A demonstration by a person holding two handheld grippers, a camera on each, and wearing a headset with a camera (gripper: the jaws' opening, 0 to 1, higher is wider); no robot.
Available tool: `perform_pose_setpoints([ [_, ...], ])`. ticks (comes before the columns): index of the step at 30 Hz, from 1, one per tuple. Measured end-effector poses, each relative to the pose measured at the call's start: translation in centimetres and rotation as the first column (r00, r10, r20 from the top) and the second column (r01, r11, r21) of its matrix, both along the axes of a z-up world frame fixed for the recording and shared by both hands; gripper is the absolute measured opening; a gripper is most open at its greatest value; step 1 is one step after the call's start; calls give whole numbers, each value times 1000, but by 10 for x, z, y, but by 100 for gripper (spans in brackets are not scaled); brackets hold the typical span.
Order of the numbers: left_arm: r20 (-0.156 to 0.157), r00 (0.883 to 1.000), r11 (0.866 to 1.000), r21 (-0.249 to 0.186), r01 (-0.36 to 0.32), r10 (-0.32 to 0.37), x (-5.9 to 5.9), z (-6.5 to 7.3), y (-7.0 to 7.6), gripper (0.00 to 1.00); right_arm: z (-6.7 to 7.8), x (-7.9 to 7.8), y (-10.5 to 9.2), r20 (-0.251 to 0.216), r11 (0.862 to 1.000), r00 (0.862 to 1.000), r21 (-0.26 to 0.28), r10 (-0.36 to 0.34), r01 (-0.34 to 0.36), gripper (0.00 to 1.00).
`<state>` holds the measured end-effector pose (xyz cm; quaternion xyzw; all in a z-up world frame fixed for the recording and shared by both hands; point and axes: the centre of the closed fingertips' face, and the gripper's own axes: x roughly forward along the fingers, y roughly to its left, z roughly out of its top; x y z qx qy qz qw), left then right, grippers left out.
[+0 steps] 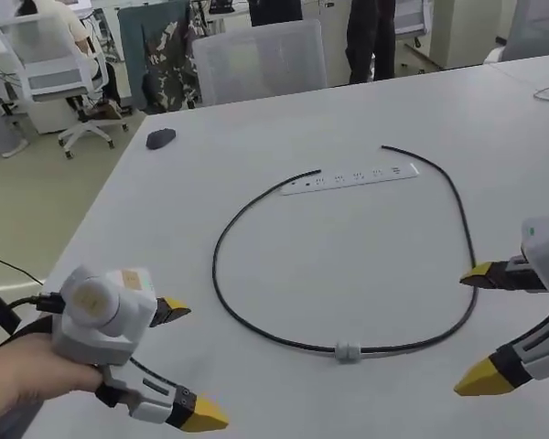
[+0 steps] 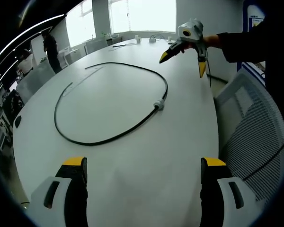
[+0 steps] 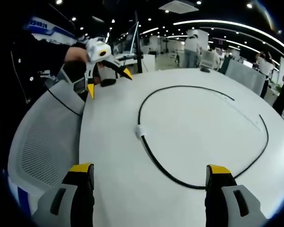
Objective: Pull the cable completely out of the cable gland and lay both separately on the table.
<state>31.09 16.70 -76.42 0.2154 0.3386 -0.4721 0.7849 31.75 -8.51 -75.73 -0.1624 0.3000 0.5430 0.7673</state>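
Black cable through white cable gland, power strip beyond, left gripper and right gripper wide, empty

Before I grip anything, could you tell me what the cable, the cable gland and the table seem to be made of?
The cable looks rubber or PVC sheathed: matte black, lying in a soft loop. The cable gland seems moulded plastic, pale grey-white, though too small to be sure. The table looks laminate: smooth, light grey, faint sheen.

1. A black cable lies in a loop on the white bench, with the cable gland threaded on it.
2. The left gripper and right gripper hover either side, jaws apart.
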Motion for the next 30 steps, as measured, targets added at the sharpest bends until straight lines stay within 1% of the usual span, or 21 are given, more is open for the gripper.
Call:
perform_pose_setpoints([
  [2,-5,1000,1000,-9,-5,5,0,1,-1,99,3,2,2,6,1000,1000,16,-4,4,99],
  [3,-6,1000,1000,-10,-5,5,-1,1,-1,99,4,3,3,0,1000,1000,22,-6,6,99],
  [4,-4,1000,1000,-12,-2,2,-1,2,-3,99,4,3,5,-11,1000,1000,24,-6,6,99],
  [8,-4,1000,1000,-27,-5,5,-1,3,-6,99,3,4,9,-15,1000,1000,23,5,-4,99],
  [9,-4,1000,999,-36,-14,14,0,3,-7,99,2,3,11,-24,1000,1000,27,8,-8,99],
  [11,4,998,994,-93,-58,59,7,8,-11,99,1,3,13,-24,1000,1000,26,16,-15,98],
  [12,5,998,994,-96,-58,59,7,9,-11,99,0,2,15,-25,999,999,24,22,-21,97],
  [14,7,998,994,-91,-54,55,8,8,-11,99,-1,2,18,-18,999,999,22,33,-33,95],
  [15,9,999,996,-74,-48,49,8,5,-10,99,-2,2,20,-12,999,999,19,44,-44,93],
  [17,8,999,997,-61,-39,40,8,2,-10,99,-5,3,23,-19,998,998,16,55,-55,90],
  [20,2,999,998,-51,-36,37,7,1,-12,99,-7,6,30,-21,998,998,25,65,-65,88],
  [21,12,999,999,-36,-34,35,8,0,-12,99,-8,7,32,-18,997,997,25,71,-71,87],
  [22,55,998,1000,18,-21,20,12,-1,-9,99,-9,8,36,-17,997,997,29,79,-78,86],
  [23,72,997,999,42,-8,4,12,-1,-9,99,-9,9,38,-18,996,996,32,82,-81,85],
  [24,84,996,999,30,17,-20,10,0,-15,99,-10,10,42,-19,996,996,35,88,-88,82],
  [26,73,997,1000,7,15,-15,8,2,-19,99,-12,11,47,-9,995,995,35,95,-95,78],
  [27,61,998,1000,-3,12,-12,7,2,-22,99,-13,11,51,-2,993,994,37,111,-111,73],
  [28,64,998,1000,-4,13,-13,7,2,-24,99,-14,10,54,-5,992,993,40,121,-121,67],
  [29,71,997,1000,-6,16,-16,7,3,-25,99,-15,10,57,1,991,992,42,129,-129,61],
  [30,72,997,1000,-7,17,-17,7,3,-26,99,-16,10,61,5,989,990,43,139,-140,58],
])
